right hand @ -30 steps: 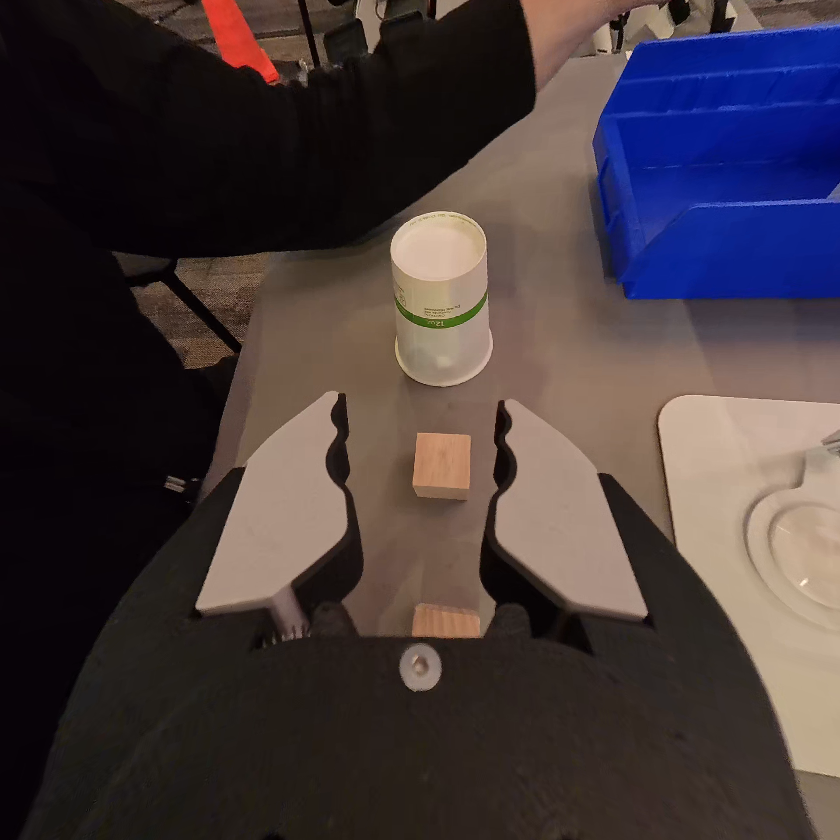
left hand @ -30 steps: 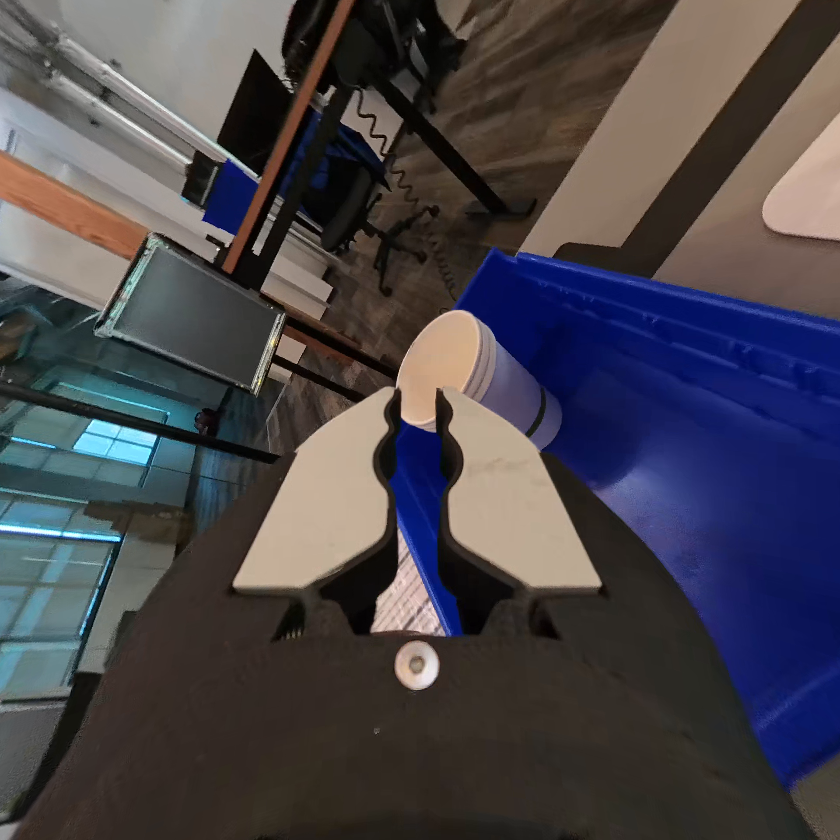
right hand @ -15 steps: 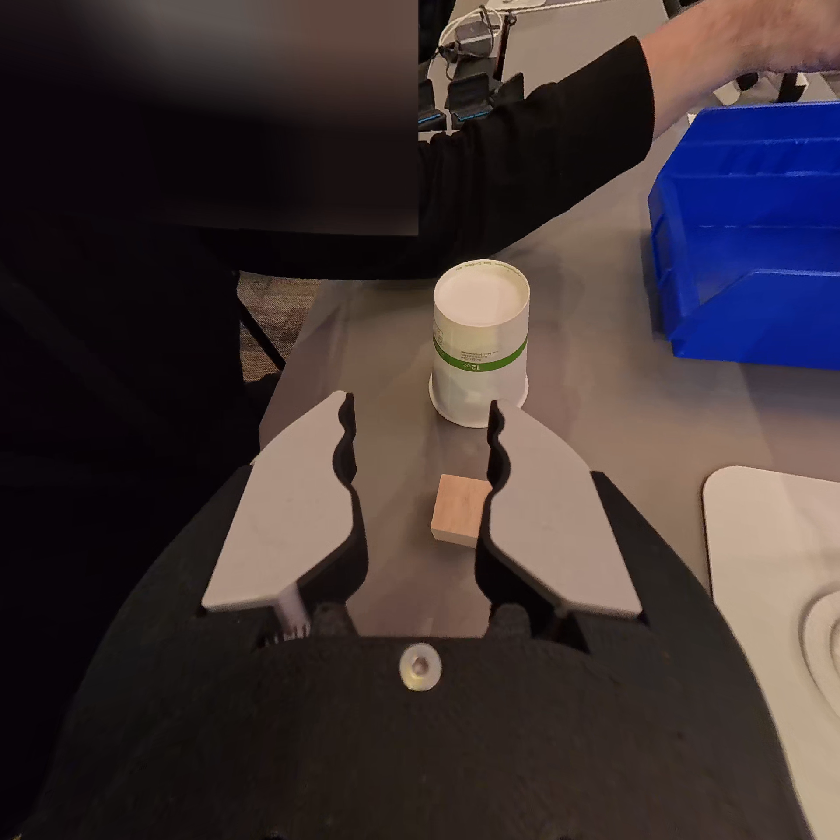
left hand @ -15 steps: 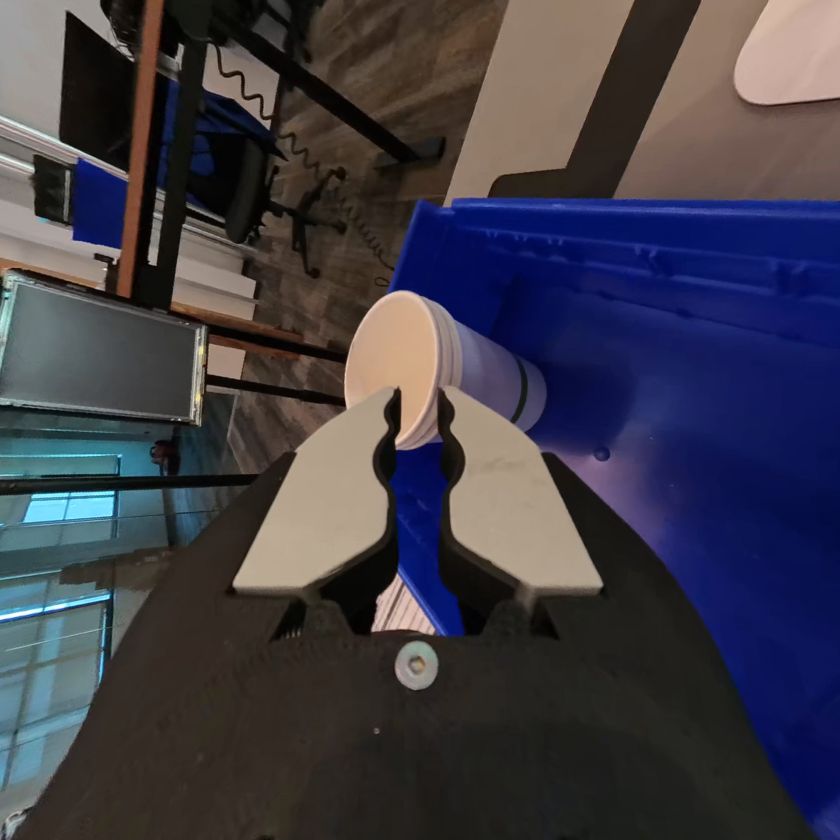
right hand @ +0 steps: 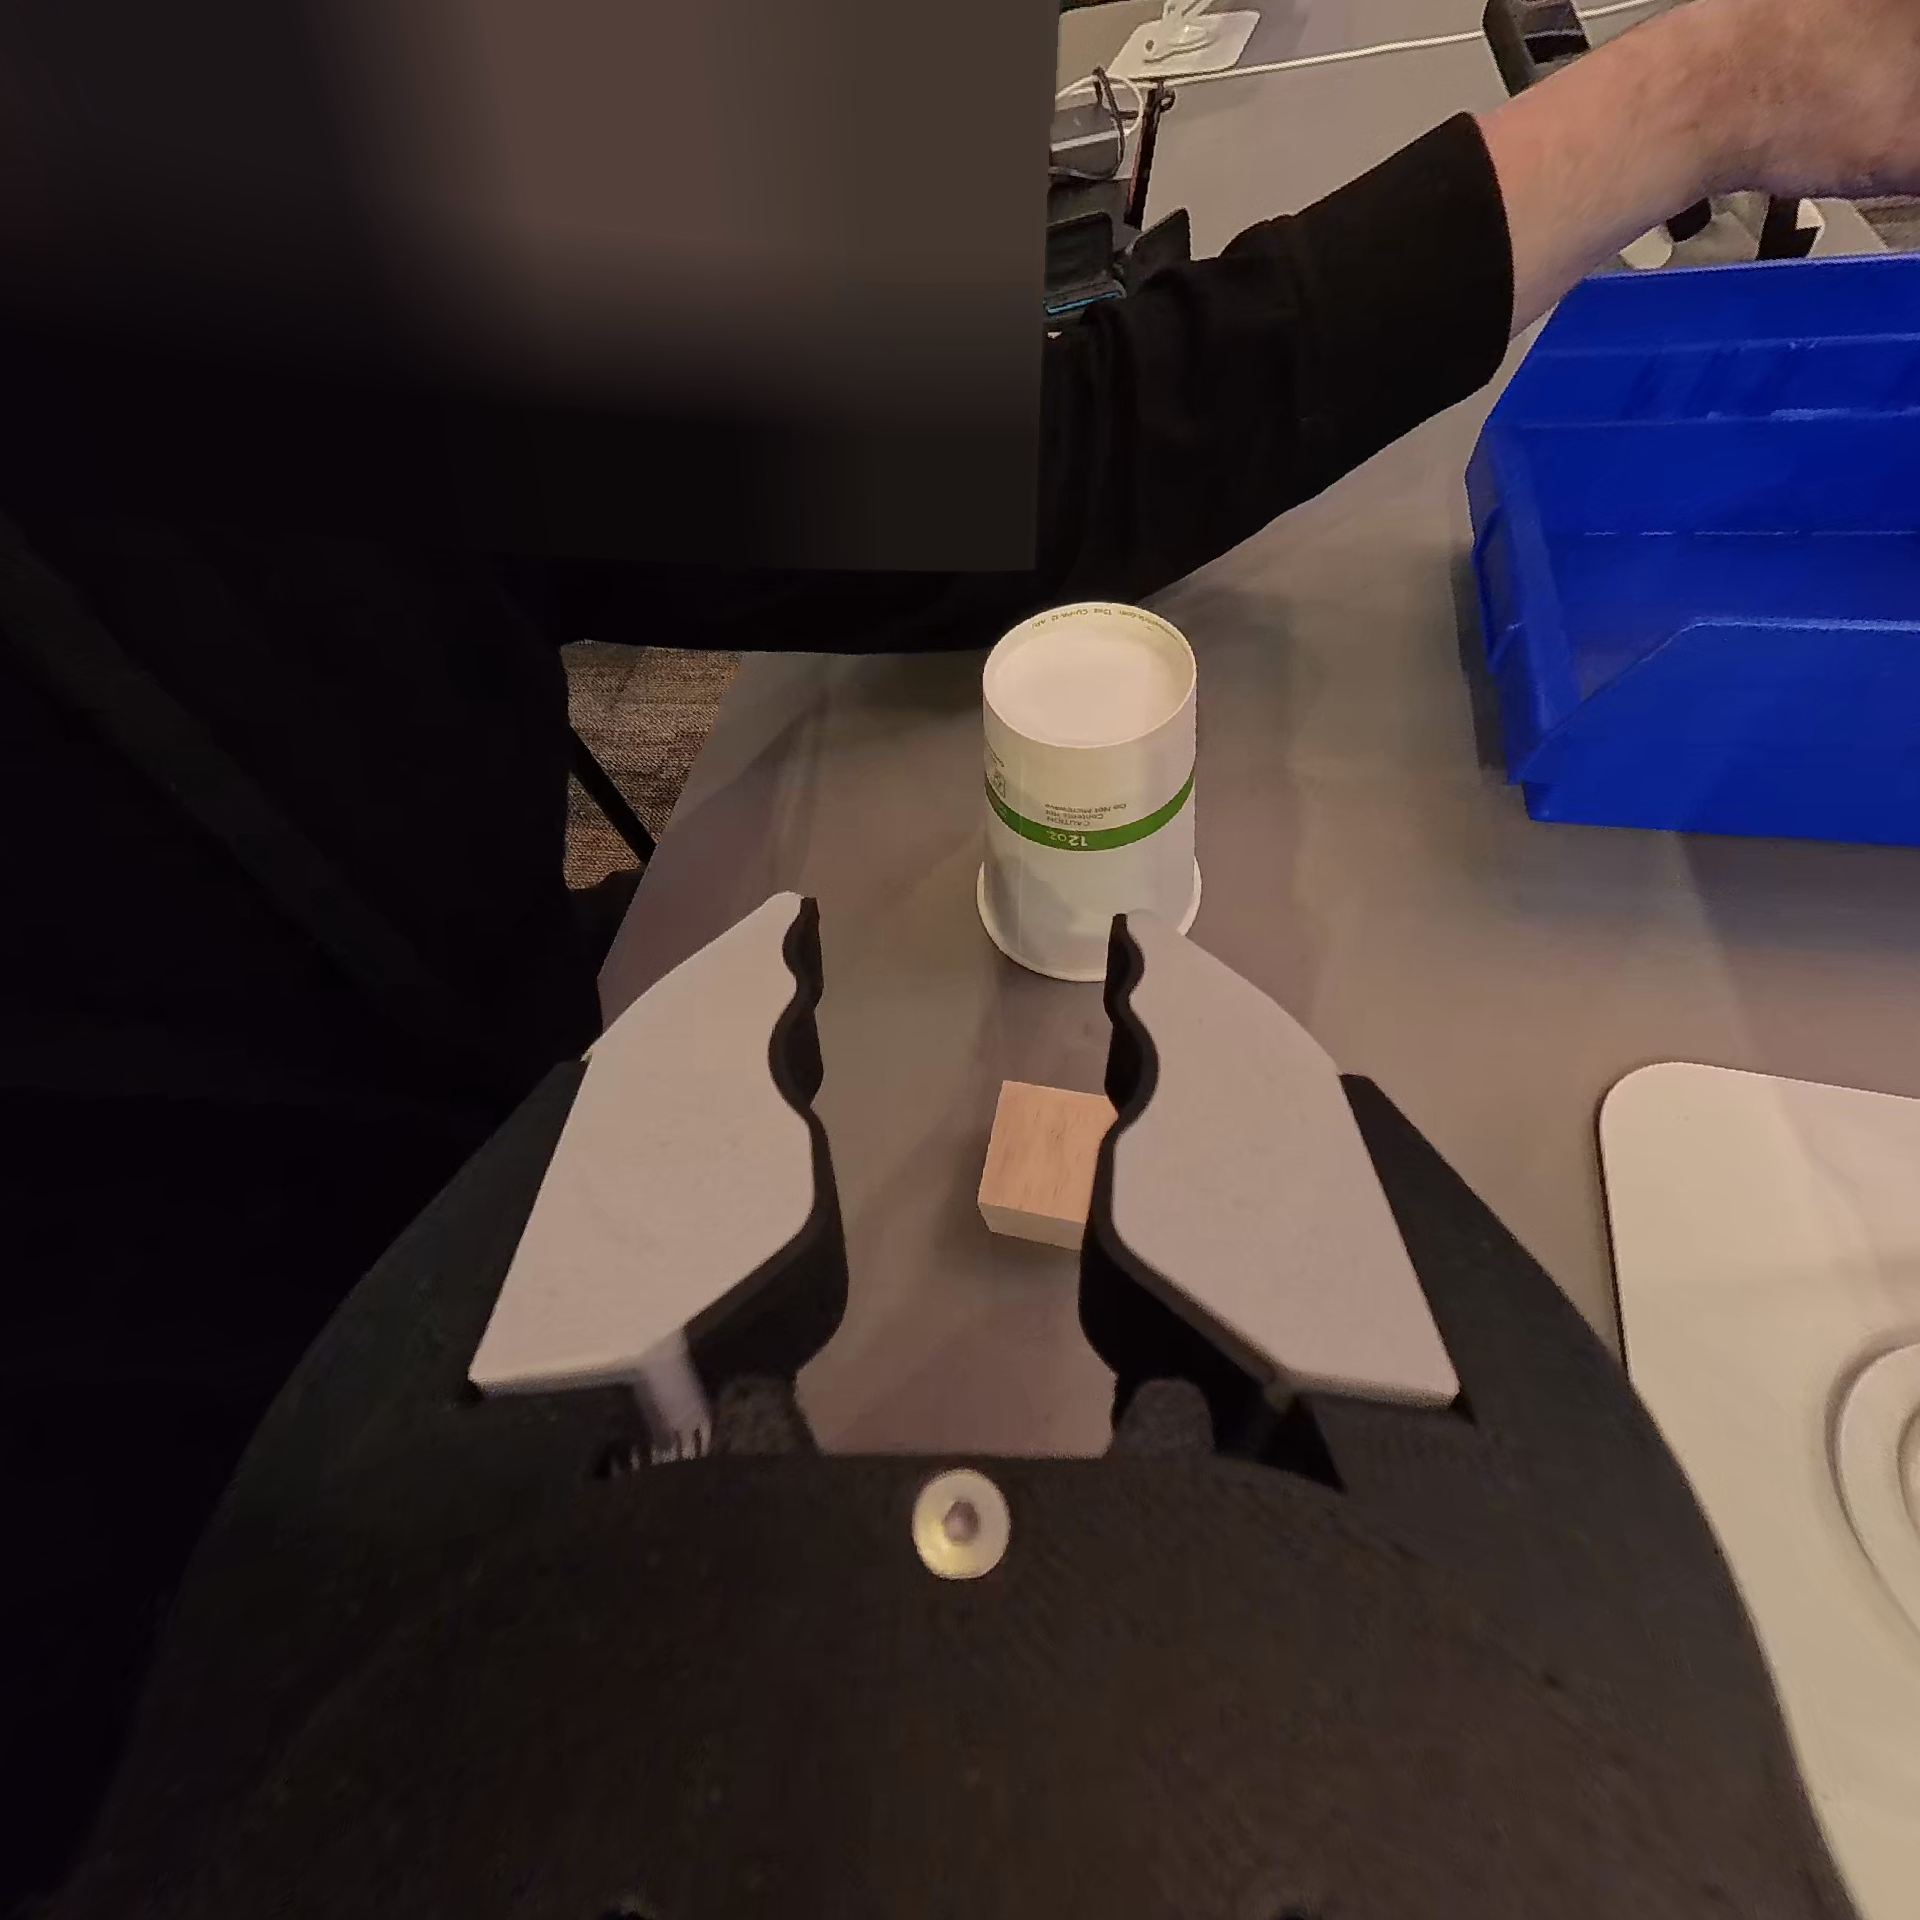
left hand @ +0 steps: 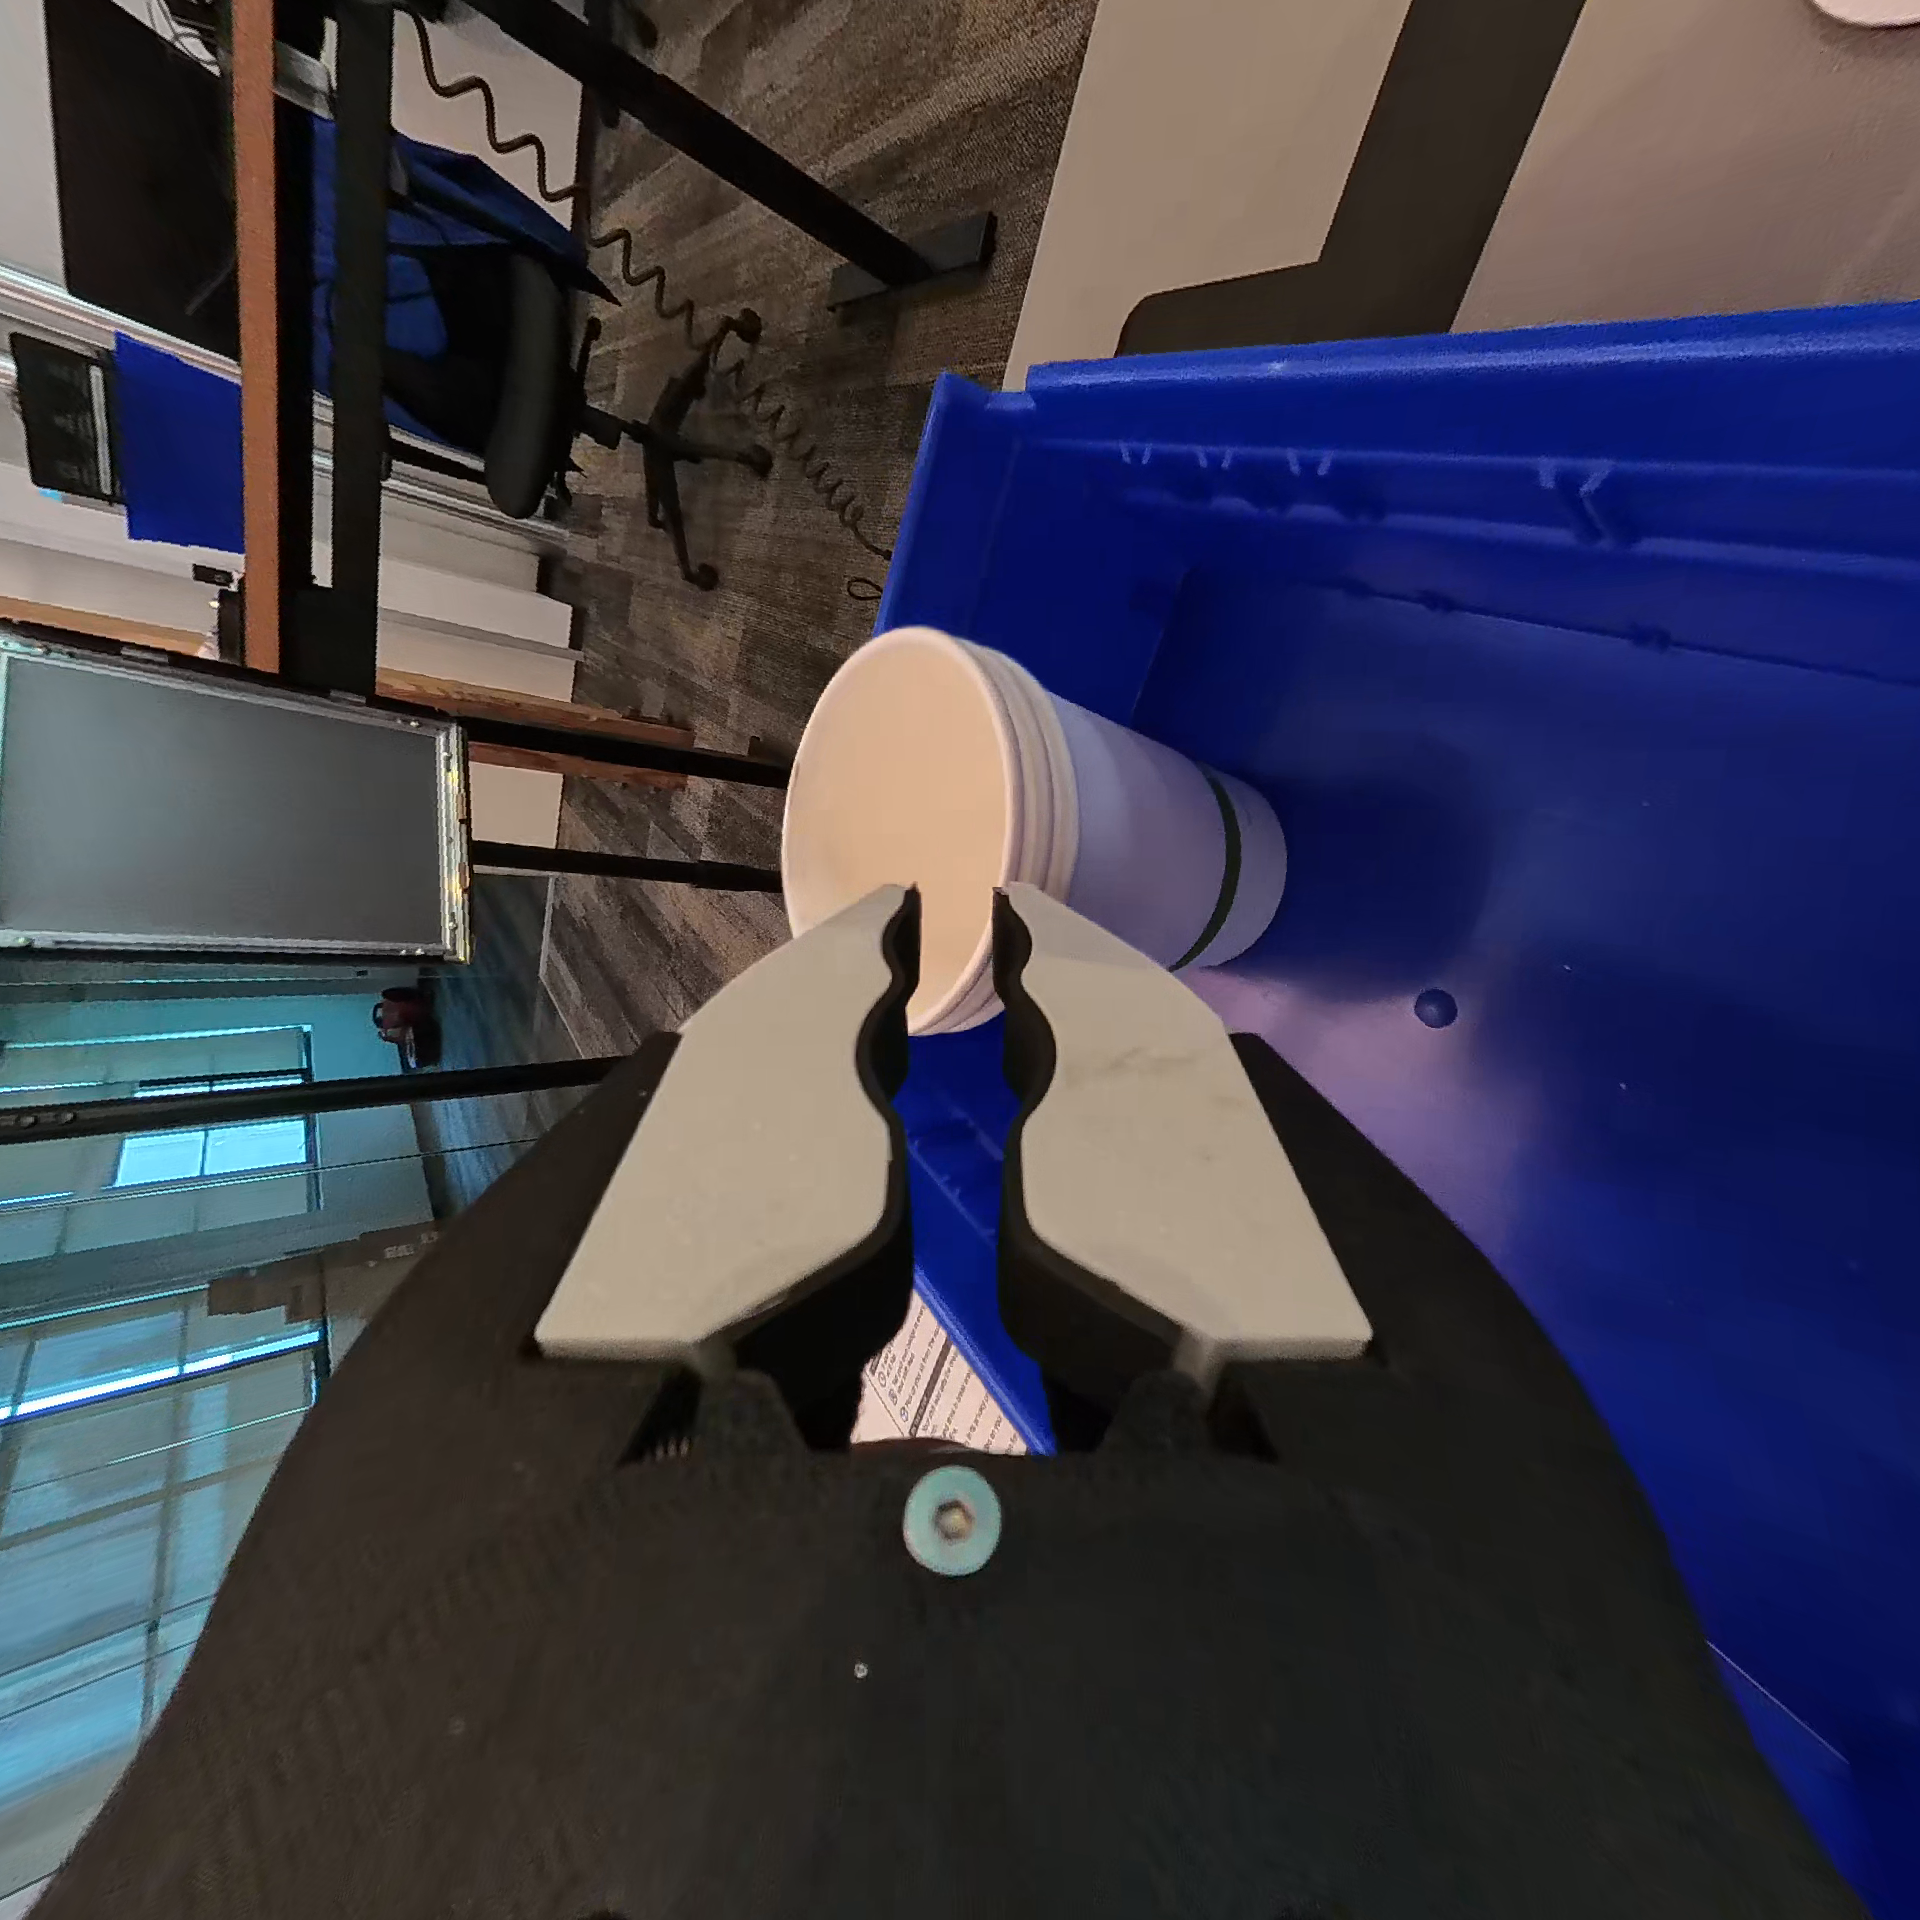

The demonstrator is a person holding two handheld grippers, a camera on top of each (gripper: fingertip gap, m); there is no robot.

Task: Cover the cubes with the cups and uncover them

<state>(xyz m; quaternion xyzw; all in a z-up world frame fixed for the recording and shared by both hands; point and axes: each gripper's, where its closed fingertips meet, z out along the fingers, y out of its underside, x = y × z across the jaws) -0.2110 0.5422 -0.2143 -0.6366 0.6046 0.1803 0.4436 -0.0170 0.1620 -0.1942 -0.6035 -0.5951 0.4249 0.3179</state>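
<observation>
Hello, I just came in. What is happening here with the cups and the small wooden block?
A person holds a gripper in each hand. The left gripper is shut on the rim of a stack of white paper cups lying sideways in the blue plastic bin. The right gripper is open and hovers over the grey table, above an uncovered wooden cube. Beyond the cube stands an upside-down white paper cup with a green band; what is beneath it cannot be seen.
</observation>
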